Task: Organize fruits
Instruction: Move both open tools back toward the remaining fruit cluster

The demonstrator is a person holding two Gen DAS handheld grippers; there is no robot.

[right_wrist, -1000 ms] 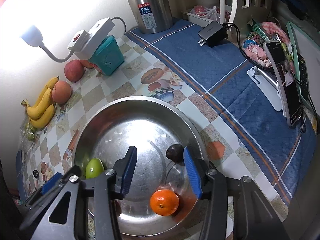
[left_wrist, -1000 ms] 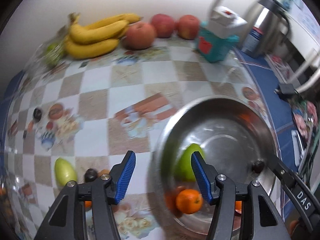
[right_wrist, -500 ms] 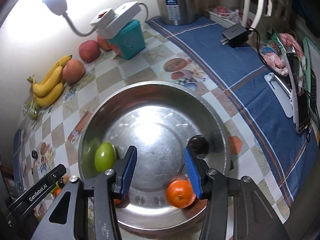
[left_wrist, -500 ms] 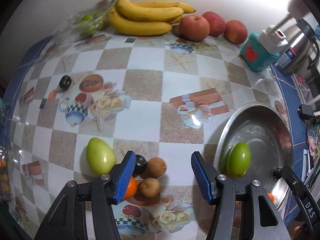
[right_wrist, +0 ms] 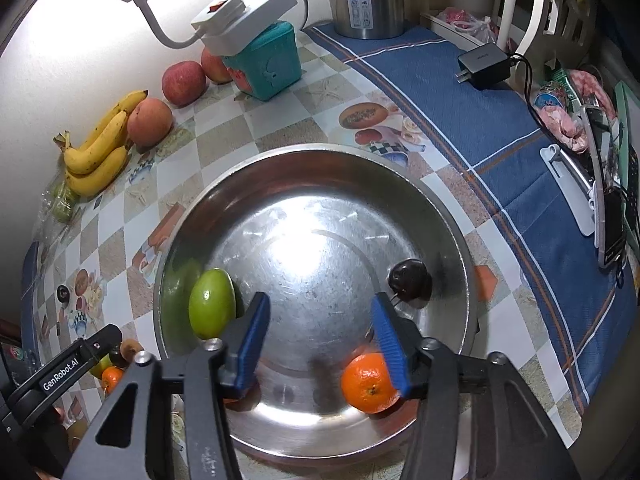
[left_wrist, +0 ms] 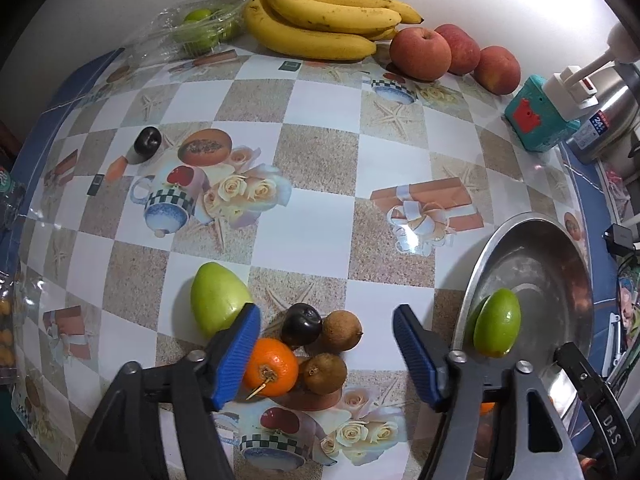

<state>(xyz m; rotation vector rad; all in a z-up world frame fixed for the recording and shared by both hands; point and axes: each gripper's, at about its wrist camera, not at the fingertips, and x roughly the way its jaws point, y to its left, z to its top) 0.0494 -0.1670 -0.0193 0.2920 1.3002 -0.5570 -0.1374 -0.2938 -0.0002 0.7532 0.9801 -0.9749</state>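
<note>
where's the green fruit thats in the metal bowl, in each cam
Left wrist: the green fruit sits low at the right, against the near wall of the metal bowl, just right of the left claw.
Right wrist: the same fruit lies lower left of centre, against the bowl's left wall, left of the right claw.
Shared landmark: the bananas by the wall, next to the apples.
</note>
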